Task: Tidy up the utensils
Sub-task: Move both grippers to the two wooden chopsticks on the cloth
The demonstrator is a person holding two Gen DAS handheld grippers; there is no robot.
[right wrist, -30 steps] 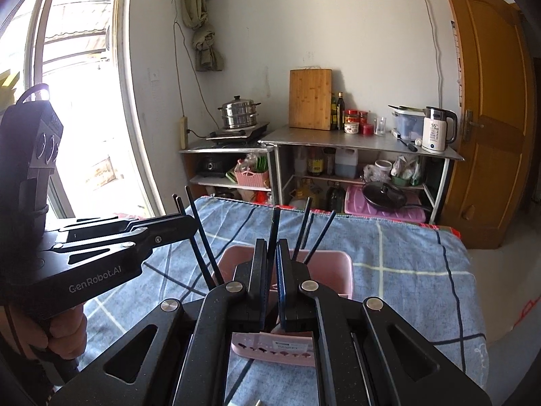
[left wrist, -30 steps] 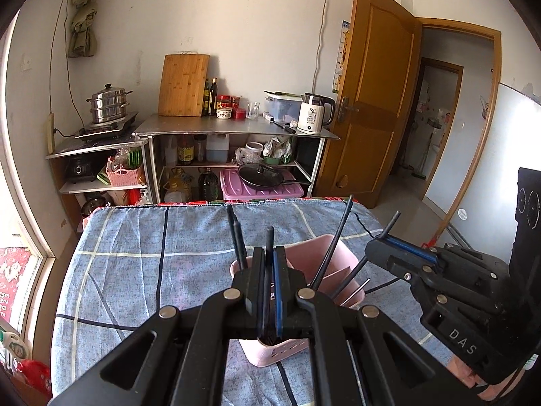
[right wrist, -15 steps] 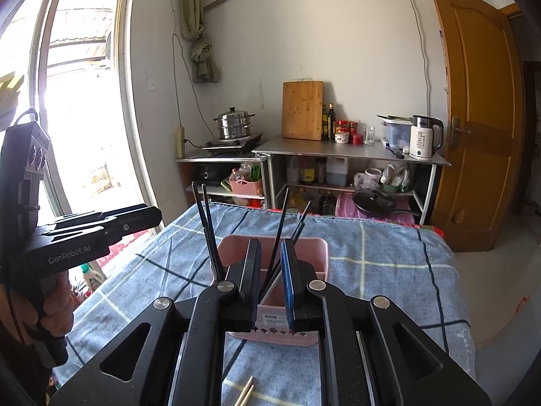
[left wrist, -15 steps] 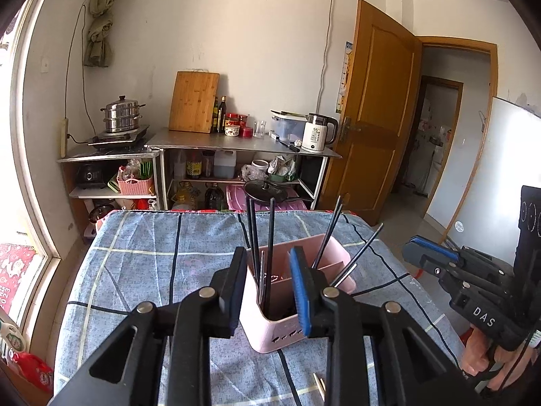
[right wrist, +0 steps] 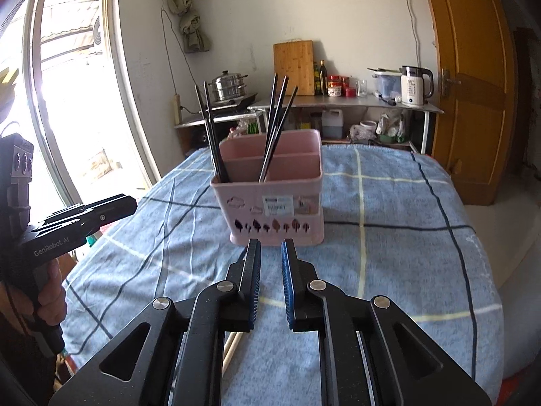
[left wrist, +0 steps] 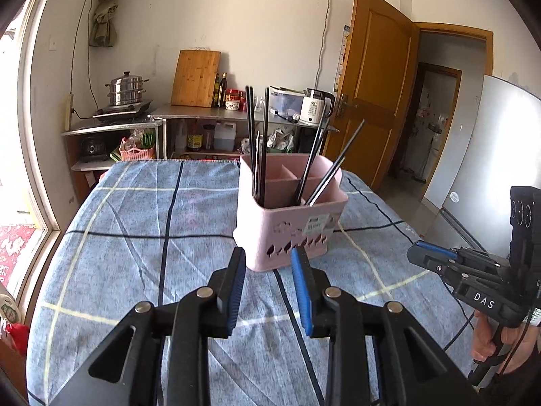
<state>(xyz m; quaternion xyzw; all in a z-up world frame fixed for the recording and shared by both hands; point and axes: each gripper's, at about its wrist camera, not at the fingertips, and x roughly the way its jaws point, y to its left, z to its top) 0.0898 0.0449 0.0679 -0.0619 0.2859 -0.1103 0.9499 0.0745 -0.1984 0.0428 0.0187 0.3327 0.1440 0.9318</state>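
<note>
A pink holder (left wrist: 290, 226) stands upright on the blue checked cloth (left wrist: 135, 209) of the tabletop, with black chopsticks (left wrist: 257, 142) leaning in its compartments. The left gripper (left wrist: 268, 260) hangs just before its base, fingers spread and empty. The right gripper (right wrist: 270, 247) is also near the holder, parted a little with nothing between, and a pale stick (right wrist: 233, 346) lies on the cloth under it.

We see a matt pink plastic holder (left wrist: 290, 226) with glossy black chopsticks (left wrist: 257, 142) on a soft, fuzzy blue cloth (left wrist: 135, 237)
</note>
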